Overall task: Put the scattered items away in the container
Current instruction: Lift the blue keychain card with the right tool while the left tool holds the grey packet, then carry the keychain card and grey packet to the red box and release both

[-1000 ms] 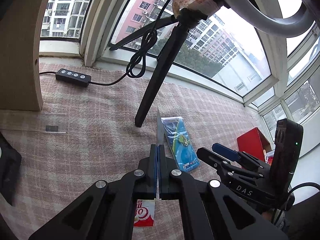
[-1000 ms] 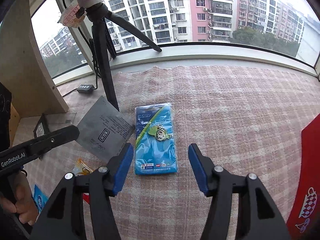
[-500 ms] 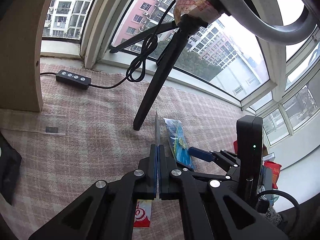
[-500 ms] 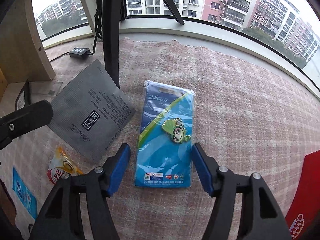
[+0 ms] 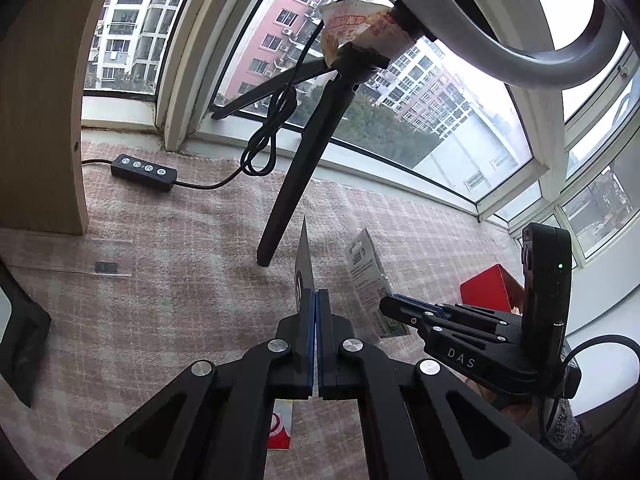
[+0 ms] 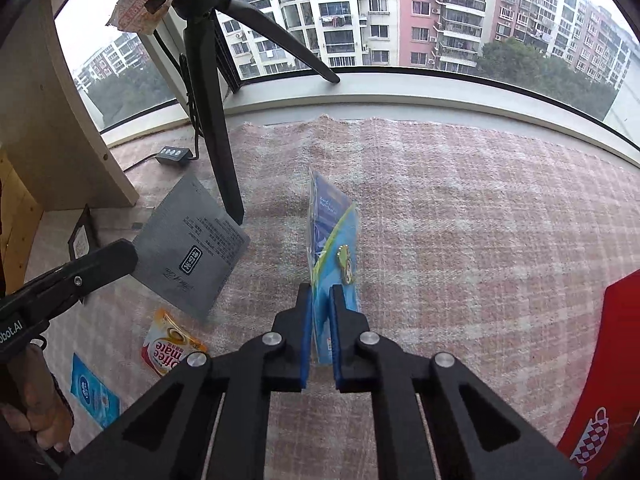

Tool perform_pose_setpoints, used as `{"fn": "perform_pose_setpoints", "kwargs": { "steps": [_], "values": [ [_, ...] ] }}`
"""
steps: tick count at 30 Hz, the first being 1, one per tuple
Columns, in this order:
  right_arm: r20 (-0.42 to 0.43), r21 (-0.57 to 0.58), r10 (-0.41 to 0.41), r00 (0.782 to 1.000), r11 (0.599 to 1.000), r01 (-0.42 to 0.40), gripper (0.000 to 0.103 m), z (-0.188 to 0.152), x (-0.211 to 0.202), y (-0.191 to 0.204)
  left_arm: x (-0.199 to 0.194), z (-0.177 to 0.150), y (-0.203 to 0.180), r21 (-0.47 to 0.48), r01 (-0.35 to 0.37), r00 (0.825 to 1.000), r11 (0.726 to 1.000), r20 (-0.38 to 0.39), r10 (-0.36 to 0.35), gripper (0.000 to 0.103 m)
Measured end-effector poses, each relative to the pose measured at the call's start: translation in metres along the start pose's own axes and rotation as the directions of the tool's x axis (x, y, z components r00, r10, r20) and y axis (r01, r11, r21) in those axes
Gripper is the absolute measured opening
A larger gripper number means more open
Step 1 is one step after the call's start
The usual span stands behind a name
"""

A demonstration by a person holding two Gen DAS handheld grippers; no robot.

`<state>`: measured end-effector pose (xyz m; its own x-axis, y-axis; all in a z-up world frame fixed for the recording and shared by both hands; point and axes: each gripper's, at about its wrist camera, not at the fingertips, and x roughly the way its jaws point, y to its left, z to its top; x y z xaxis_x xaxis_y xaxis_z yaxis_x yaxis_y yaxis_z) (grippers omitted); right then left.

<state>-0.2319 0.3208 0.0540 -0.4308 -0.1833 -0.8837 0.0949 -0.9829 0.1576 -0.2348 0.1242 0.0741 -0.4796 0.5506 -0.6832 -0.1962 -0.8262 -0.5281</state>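
Left gripper [image 5: 316,300] jaws clamped on grey sachet [image 6: 188,244], edge-on between pads. Coffee packet [image 6: 170,350] on cloth below. Right gripper [image 6: 320,300] pinches blue card [image 6: 332,240], upright. Red box [image 6: 604,376] far right of jaws, contents unseen.

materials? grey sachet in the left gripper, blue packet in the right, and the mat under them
Grey sachet: thin matte film or foil, probably; flat, stiff, printed text.
Blue packet: printed card in a clear glossy sleeve; sheen at the edges.
Mat: woven pink-white checked fabric, soft and fuzzy looking.
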Motion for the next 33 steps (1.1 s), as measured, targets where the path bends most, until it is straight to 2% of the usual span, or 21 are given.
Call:
{"fn": "perform_pose_setpoints", "kwargs": {
  "steps": [1,8,16,20,25,28,33],
  "values": [
    [0.006,0.018,0.007,1.0,1.0,-0.008,0.002,0.001,-0.001,-0.005,-0.001,0.001,-0.001,0.002,0.001,1.0,1.0,0.003,-0.001,0.0],
    [0.054,0.092,0.054,0.997,0.994,-0.059,0.002,-0.006,-0.021,-0.019,-0.012,0.003,-0.006,0.0,0.0,1.0,1.0,0.015,0.0,0.0],
    [0.149,0.095,0.083,0.985,0.991,-0.097,0.002,-0.027,-0.08,-0.014,-0.034,0.0,-0.039,0.053,0.011,0.999,0.999,0.04,-0.014,0.0],
    [0.223,0.121,0.092,0.971,0.985,-0.121,0.002,-0.047,-0.126,-0.026,-0.042,-0.007,-0.07,0.107,0.03,0.999,0.994,0.039,-0.034,0.0],
    [0.315,0.175,0.049,0.948,0.979,-0.108,0.002,-0.084,-0.186,-0.058,-0.041,-0.022,-0.122,0.194,0.068,0.997,0.979,0.01,-0.071,0.0],
    [0.355,0.218,-0.002,0.935,0.972,-0.081,0.002,-0.108,-0.218,-0.081,-0.033,-0.036,-0.161,0.253,0.109,0.994,0.961,-0.028,-0.105,0.0],
    [0.385,0.301,-0.071,0.92,0.952,-0.053,0.002,-0.148,-0.248,-0.116,-0.018,-0.064,-0.227,0.338,0.19,0.981,0.922,-0.11,-0.162,0.0]
  ]
}}
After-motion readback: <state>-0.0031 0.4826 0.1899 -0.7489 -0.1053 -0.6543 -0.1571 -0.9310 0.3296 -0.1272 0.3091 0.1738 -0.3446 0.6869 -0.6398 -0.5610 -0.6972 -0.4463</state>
